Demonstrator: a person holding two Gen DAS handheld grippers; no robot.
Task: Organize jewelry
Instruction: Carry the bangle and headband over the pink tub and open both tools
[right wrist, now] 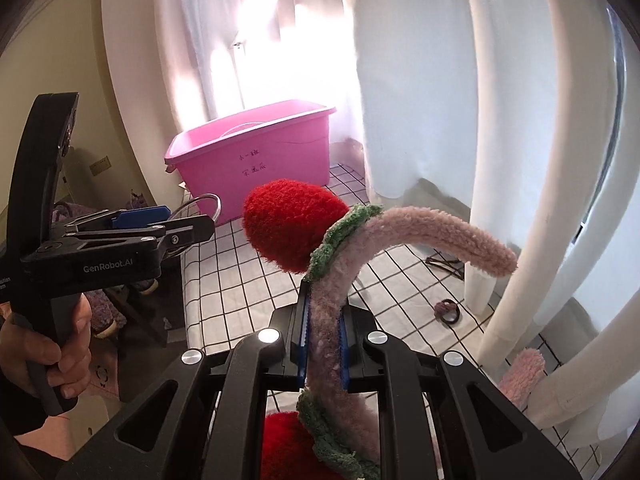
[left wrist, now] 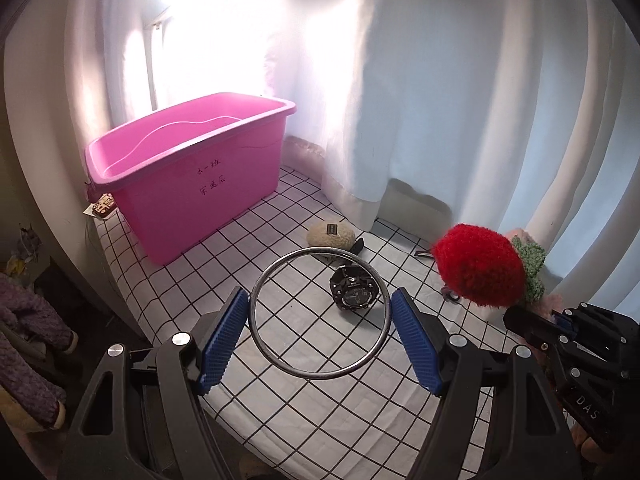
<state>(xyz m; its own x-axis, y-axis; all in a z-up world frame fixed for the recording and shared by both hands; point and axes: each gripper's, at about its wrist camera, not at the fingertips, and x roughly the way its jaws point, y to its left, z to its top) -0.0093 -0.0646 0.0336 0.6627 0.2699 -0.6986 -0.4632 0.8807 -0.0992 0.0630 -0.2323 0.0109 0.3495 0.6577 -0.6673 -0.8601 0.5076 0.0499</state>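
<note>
Headband (right wrist: 328, 320), soft and light, sits pinched mid-band in the right gripper (right wrist: 323, 354), while the left gripper (left wrist: 320, 316) spans a stiff metal ring (left wrist: 320, 314) at frame centre.

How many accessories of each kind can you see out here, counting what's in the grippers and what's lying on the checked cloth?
Metal bangle, between the left gripper fingers: 1
Fuzzy strawberry headband, clamped in the right gripper: 1
Black watch on the cloth: 1
Beige hair clip: 1
Hair ties, one dark, one thin: 2
Total: 6
</note>
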